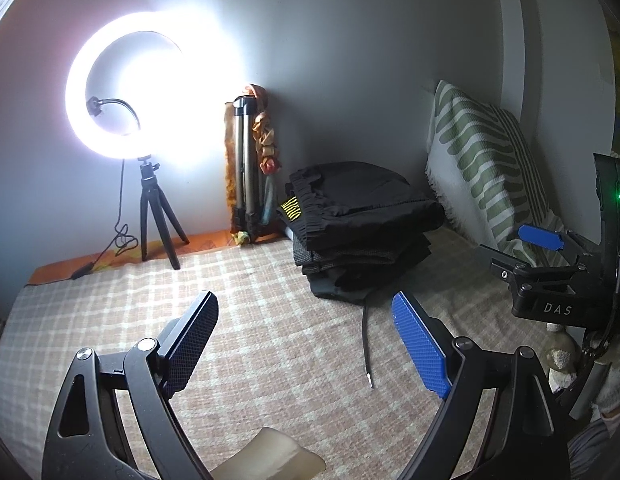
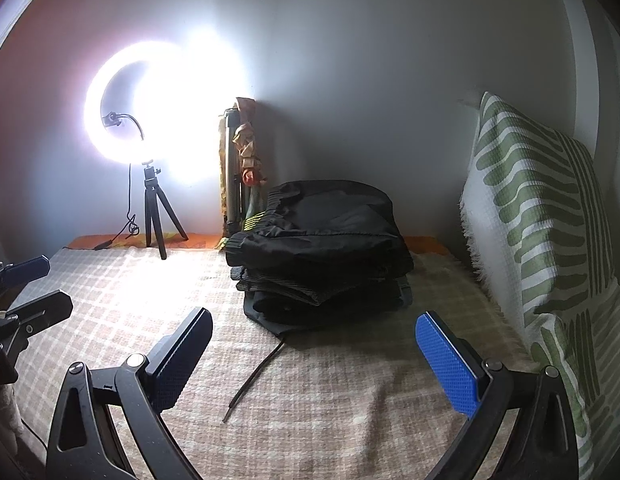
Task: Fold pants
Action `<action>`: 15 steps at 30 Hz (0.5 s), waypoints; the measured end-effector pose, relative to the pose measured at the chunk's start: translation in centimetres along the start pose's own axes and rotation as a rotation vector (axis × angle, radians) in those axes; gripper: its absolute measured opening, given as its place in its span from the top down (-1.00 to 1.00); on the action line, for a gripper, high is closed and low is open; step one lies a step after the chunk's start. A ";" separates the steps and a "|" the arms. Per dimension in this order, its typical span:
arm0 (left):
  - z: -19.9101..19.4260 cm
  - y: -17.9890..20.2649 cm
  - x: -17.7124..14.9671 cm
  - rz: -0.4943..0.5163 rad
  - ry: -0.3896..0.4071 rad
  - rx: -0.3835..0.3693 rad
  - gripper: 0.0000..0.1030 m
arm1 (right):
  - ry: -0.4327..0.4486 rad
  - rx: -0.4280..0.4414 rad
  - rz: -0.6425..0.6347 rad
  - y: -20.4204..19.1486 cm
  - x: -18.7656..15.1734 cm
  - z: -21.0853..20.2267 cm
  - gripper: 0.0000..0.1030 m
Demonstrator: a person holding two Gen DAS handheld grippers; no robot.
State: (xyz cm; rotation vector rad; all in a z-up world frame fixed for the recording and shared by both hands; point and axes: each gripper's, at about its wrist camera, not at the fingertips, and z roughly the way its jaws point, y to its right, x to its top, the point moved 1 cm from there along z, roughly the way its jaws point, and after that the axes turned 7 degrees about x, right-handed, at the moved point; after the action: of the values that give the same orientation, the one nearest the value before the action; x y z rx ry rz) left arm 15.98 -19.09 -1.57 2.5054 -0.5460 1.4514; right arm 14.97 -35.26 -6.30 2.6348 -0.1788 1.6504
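A stack of folded dark pants (image 1: 358, 232) lies on the checked bed cover (image 1: 269, 344) near the back wall; it also shows in the right wrist view (image 2: 322, 256). A black drawstring (image 1: 366, 344) trails from the stack toward me, also in the right wrist view (image 2: 253, 380). My left gripper (image 1: 305, 344) is open and empty, held above the cover in front of the stack. My right gripper (image 2: 316, 360) is open and empty, just short of the stack. Each gripper shows at the edge of the other's view: the right one (image 1: 550, 248) and the left one (image 2: 25, 284).
A lit ring light on a small tripod (image 1: 153, 208) stands at the back left, its cable (image 1: 109, 248) on the bed. A folded tripod (image 1: 245, 168) leans on the wall. A green-striped pillow (image 1: 482, 160) leans against the wall on the right.
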 end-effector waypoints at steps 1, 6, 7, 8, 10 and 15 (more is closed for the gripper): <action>-0.1 0.0 0.0 0.001 -0.001 -0.003 -0.72 | 0.001 0.001 0.000 0.0 0.0 0.0 -0.99; -0.2 0.2 0.1 0.007 0.002 -0.001 -0.72 | 0.001 0.000 -0.006 -0.2 0.0 0.1 -0.99; -0.2 0.2 0.1 0.006 0.003 -0.002 -0.72 | 0.000 0.001 -0.004 -0.2 0.0 0.1 -0.99; -0.2 0.2 0.1 0.006 0.003 -0.002 -0.72 | -0.001 0.001 -0.005 -0.3 0.0 0.0 -0.99; -0.1 0.3 0.2 0.005 0.001 -0.004 -0.72 | 0.000 0.000 -0.008 -0.4 0.0 0.1 -1.00; -0.1 0.4 0.3 0.006 0.004 -0.005 -0.72 | -0.001 0.001 -0.005 -0.4 -0.1 0.1 -1.00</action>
State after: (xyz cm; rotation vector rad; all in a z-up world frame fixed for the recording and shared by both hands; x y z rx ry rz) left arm 15.88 -19.48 -1.31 2.4987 -0.5564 1.4553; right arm 15.05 -34.86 -6.39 2.6343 -0.1708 1.6482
